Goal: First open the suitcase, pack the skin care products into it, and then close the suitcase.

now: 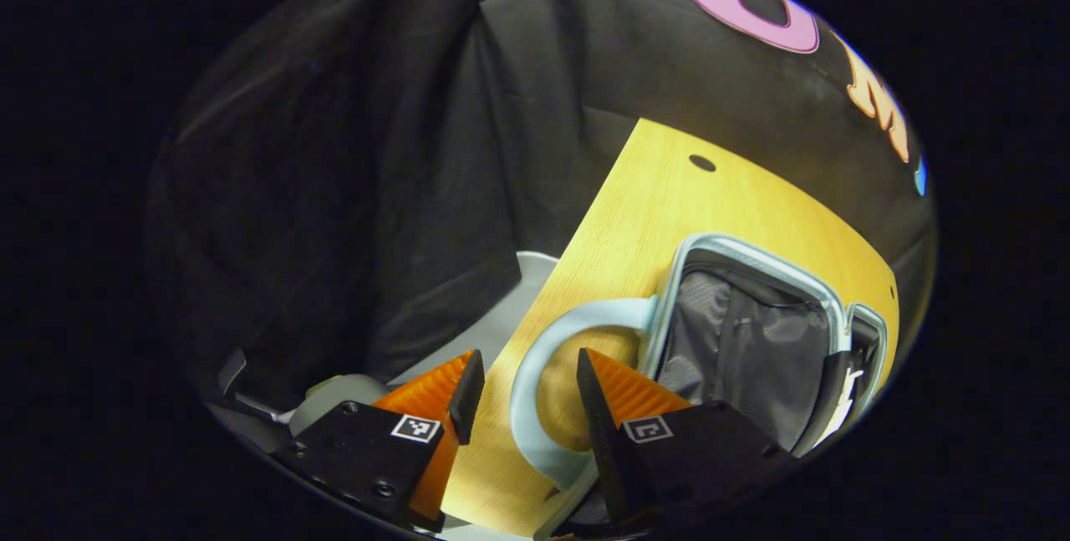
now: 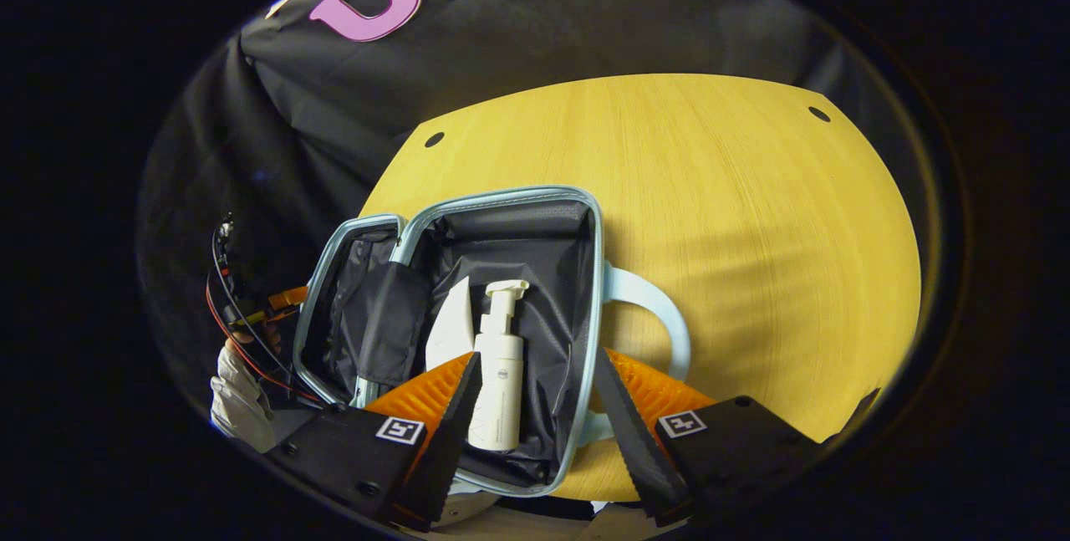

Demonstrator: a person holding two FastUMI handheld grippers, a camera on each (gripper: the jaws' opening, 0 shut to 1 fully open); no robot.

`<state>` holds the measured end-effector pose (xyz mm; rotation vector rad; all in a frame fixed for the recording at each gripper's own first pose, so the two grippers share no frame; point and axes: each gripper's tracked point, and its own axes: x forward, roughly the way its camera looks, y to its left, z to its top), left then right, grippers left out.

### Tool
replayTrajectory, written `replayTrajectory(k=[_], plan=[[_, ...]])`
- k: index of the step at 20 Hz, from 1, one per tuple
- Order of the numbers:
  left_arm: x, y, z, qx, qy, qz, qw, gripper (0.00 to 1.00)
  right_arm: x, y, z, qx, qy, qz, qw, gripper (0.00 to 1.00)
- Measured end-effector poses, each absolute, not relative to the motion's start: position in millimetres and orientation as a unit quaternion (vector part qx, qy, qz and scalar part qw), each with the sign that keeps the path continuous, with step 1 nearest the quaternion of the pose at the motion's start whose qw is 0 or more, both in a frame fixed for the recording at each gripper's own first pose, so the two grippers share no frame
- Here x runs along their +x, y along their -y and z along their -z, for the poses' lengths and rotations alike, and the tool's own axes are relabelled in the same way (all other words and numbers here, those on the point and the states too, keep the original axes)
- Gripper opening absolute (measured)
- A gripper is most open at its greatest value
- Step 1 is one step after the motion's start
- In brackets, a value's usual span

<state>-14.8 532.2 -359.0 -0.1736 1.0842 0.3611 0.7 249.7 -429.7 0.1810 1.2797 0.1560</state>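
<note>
- The left gripper [image 1: 522,395] stands wide open and empty, its fingers straddling the suitcase handle [image 1: 535,374] without touching it.
- The right gripper [image 2: 535,407] is likewise spread, holding nothing, above the pump bottle [image 2: 499,382] lying in the open suitcase [image 2: 585,273] on the table [image 2: 752,232].
- Risk: closing the lid [image 2: 313,307] over the bottle's raised pump could jam it, or tugging the handle could slide the case.
</note>
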Motion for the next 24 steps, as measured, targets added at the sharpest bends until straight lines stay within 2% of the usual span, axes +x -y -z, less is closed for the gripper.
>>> replayTrajectory(k=[1, 4, 5, 6, 7, 8, 9, 11, 15, 24], plan=[[-15.5, -533.3, 364.2, -0.087, -0.521, -0.172, 0.832, 0.64, 0.3, -247.8, 429.3, 0.085, -0.596, -0.07, 0.795, 0.86], [-23.0, -536.8, 373.0, -0.103, -0.548, -0.165, 0.813, 0.56, -0.1, -248.3, 429.0, 0.085, -0.598, -0.069, 0.794, 0.86], [-25.0, -535.4, 373.5, -0.111, -0.559, -0.157, 0.806, 0.49, 0.6, -248.1, 428.8, 0.085, -0.597, -0.07, 0.795, 0.82], [-22.8, -536.1, 372.2, -0.115, -0.561, -0.151, 0.806, 0.43, 0.0, -247.5, 428.3, 0.085, -0.597, -0.07, 0.795, 0.86], [-21.9, -532.0, 377.6, -0.112, -0.563, -0.15, 0.805, 0.31, 1.2, -245.6, 427.2, 0.085, -0.596, -0.069, 0.796, 0.86], [-25.0, -531.4, 381.8, -0.109, -0.572, -0.154, 0.799, 0.29, 0.9, -243.9, 425.8, 0.085, -0.594, -0.068, 0.797, 0.86], [-26.0, -528.2, 381.0, -0.106, -0.576, -0.153, 0.796, 0.14, 2.3, -242.1, 424.5, 0.085, -0.592, -0.067, 0.799, 0.86], [-19.3, -526.0, 369.4, -0.101, -0.562, -0.153, 0.807, 0.07, 4.6, -238.6, 422.0, 0.088, -0.587, -0.066, 0.802, 0.87], [-3.9, -523.3, 316.8, -0.049, -0.523, -0.148, 0.838, 0.0, 7.1, -233.7, 414.3, 0.092, -0.577, -0.074, 0.808, 0.86], [10.6, -455.7, 199.2, 0.01, -0.472, -0.13, 0.872, 0.01, 8.3, -215.2, 386.2, 0.117, -0.538, -0.105, 0.828, 0.86]])
